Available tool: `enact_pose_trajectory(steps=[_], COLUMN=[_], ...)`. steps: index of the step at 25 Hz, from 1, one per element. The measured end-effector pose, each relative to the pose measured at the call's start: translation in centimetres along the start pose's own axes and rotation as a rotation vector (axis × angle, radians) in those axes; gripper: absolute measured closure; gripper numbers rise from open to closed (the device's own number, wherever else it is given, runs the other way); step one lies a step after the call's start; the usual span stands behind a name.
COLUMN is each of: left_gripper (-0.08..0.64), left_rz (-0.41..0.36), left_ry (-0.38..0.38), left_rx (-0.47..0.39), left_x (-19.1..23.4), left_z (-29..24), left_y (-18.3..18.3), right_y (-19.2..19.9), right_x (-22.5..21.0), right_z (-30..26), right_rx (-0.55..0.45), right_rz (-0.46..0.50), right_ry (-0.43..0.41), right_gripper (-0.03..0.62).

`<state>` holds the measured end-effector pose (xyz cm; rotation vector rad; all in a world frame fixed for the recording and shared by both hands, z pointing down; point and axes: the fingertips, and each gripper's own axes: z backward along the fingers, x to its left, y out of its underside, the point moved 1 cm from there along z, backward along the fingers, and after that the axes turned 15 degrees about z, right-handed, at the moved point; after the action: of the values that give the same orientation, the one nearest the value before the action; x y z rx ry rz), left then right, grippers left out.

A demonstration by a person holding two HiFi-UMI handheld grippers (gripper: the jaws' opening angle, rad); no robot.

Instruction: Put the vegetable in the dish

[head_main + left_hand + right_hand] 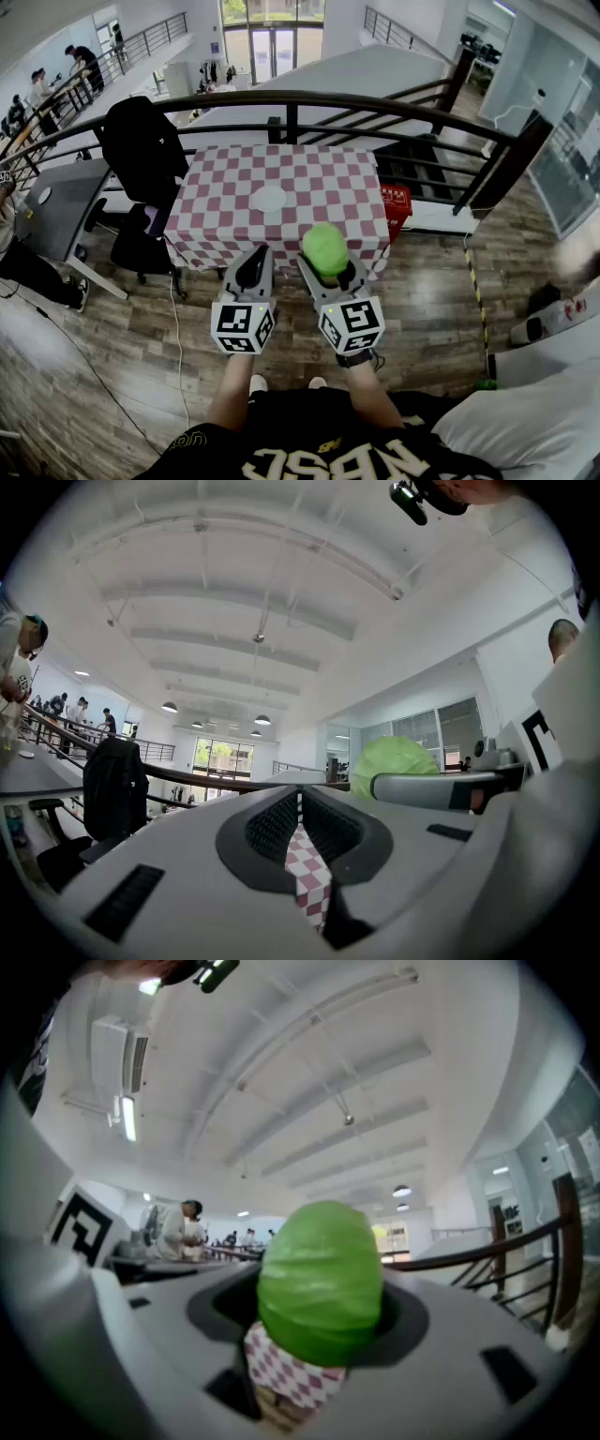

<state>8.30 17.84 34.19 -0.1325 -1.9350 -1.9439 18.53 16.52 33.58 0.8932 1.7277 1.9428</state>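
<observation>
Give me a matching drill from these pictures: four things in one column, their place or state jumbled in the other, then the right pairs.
Things:
1. cabbage
2. dish
3. left gripper
4. red crate

Places or states:
A. beside the right edge of the checkered table
B. jaws nearly together, nothing between them
C. clamped in the right gripper
D. lying in the middle of that table

Pairs: 1-C, 2-D, 3-B, 4-A.
</observation>
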Motion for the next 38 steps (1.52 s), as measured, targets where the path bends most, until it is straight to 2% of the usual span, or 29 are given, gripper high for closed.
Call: enact_pose_trajectory(steps=[5, 10, 15, 19, 22, 25, 33, 38], left_gripper=[0.525, 0.525, 0.525, 0.525, 0.525, 0.525, 0.540, 0.541], left_rz=[0.004, -0.005, -0.002, 0.030, 0.055, 0.060, 0.010, 0.026], left_ry=[-0.026, -0.054, -0.090, -0.085, -0.069, -0.043, -0.003, 0.015], left_rx=[0.024, 0.047, 0.080, 0.090, 0.123, 0.129, 0.068, 0.060], left_x=[-2.1, -3.5, -2.6, -0.8, 1.0, 3.8, 13.5, 19.2], left_z=[-0.9, -1.2, -1.3, -3.0, -5.2, -8.1, -16.3, -18.8], left_y=[1.5, 3.3, 4.8, 5.9, 7.1, 6.7, 0.8, -1.2], right_y=[0.6, 2.4, 5.5, 7.2, 8.6, 9.3, 7.4, 7.3], right_x=[-1.9, -3.6, -3.1, -2.7, -3.0, -3.4, -3.8, -2.5], right_z=[1.5, 2.8, 1.8, 0.2, -2.2, -5.8, -19.5, -25.7], right_rx=[-0.006, -0.005, 0.064, 0.096, 0.124, 0.140, 0.155, 0.159], right_rz=[-0.011, -0.062, -0.124, -0.140, -0.163, -0.156, -0.080, -0.076], right_ry=[-0.006, -0.004, -0.051, -0.069, -0.055, -0.038, -0.018, -0.014], right_gripper=[0.316, 0.316, 0.316, 0.316, 0.316, 0.316, 0.316, 0.316])
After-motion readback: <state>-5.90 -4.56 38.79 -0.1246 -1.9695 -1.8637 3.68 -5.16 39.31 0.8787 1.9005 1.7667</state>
